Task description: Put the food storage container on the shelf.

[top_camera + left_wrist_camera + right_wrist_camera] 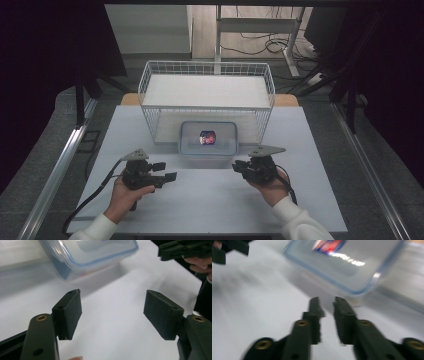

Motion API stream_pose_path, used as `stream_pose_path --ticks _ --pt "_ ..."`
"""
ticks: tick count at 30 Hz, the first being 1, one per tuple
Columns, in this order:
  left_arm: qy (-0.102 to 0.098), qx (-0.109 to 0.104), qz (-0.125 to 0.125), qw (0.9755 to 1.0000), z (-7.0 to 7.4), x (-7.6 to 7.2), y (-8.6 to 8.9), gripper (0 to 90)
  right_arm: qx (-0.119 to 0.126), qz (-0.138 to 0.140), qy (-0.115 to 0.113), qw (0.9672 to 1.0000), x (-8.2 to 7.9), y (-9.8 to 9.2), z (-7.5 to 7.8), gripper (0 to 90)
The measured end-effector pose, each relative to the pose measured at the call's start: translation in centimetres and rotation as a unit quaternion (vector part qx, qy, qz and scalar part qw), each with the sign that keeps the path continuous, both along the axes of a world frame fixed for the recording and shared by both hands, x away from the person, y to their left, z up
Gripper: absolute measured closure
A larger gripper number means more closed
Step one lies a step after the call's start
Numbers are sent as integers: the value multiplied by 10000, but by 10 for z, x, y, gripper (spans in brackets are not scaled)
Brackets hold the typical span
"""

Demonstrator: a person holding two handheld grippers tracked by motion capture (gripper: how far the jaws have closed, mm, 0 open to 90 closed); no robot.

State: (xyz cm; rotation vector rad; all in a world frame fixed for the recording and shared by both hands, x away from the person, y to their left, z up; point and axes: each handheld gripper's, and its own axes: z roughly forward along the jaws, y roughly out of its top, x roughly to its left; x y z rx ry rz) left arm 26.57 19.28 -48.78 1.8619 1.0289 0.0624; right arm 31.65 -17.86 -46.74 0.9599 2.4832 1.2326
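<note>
A clear plastic box [190,146] with a blue-edged lid sits at the middle of the white table, holding a small red and blue packet [208,137]. My left gripper [166,171] is open to the box's front left, jaws wide apart with nothing between them [112,312]. The box [82,255] lies just beyond them. My right gripper [237,166] is at the box's front right, its jaws [327,302] almost together with a thin slit and nothing held. They point at the box's corner [359,287], and the packet [328,245] shows through the lid.
A white wire basket [206,63] stands right behind the box, its front touching or nearly touching it. The white table [210,205] has bare room in front of both hands. Dark curtains and metal rails flank the table.
</note>
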Motion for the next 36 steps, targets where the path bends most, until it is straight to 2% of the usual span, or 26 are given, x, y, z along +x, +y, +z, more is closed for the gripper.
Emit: stream_pose_path --ticks 1,3,5,7,9,11,15,19,20,22,24,28,30,32,34,36 --pt "-13 100 -10 9999 -1 -8 -1 300 -245 241 5 9994 -3 13 -6 882" --pt "-57 168 22 9998 -1 -11 -1 301 -522 394 -36 9979 -3 27 -13 888" --pt "-105 326 6 9994 -3 -18 -2 301 -684 505 19 9964 1 42 -20 890" --pt "-94 340 1 9994 -4 -20 -1 299 -841 535 27 9950 6 56 -27 891" --pt "-41 339 -8 9994 -5 -21 0 298 -867 522 53 9949 9 62 -31 891" --pt "-65 375 -11 9993 -5 -23 -1 298 -995 511 -45 9937 19 76 -39 891" --pt "-79 396 -86 9991 -4 -26 -1 298 -1033 362 -160 9939 33 86 -45 891" --pt "-82 405 -119 9991 -5 -28 -2 298 -902 206 -130 9956 45 91 -46 892" --pt "-82 405 -119 9991 -5 -28 -2 298 -823 226 -71 9963 46 92 -46 892" --pt "-83 391 -125 9991 -5 -28 -2 298 -792 243 -93 9965 47 93 -45 892" --pt "-108 405 -120 9990 -4 -27 -1 297 -871 216 -196 9958 48 98 -42 892" --pt "-104 403 -114 9991 -4 -28 -1 296 -861 167 -285 9957 52 101 -37 893" --pt "-111 417 -134 9990 -4 -30 -1 295 -886 1 -352 9954 55 102 -30 893" --pt "-133 446 -143 9988 -3 -31 0 294 -850 -40 -347 9958 56 102 -28 893" --pt "-156 460 -147 9987 -3 -32 0 294 -876 -236 -268 9955 62 99 -25 893" --pt "-163 452 -150 9987 -2 -33 1 294 -847 -301 -240 9957 65 97 -24 893"
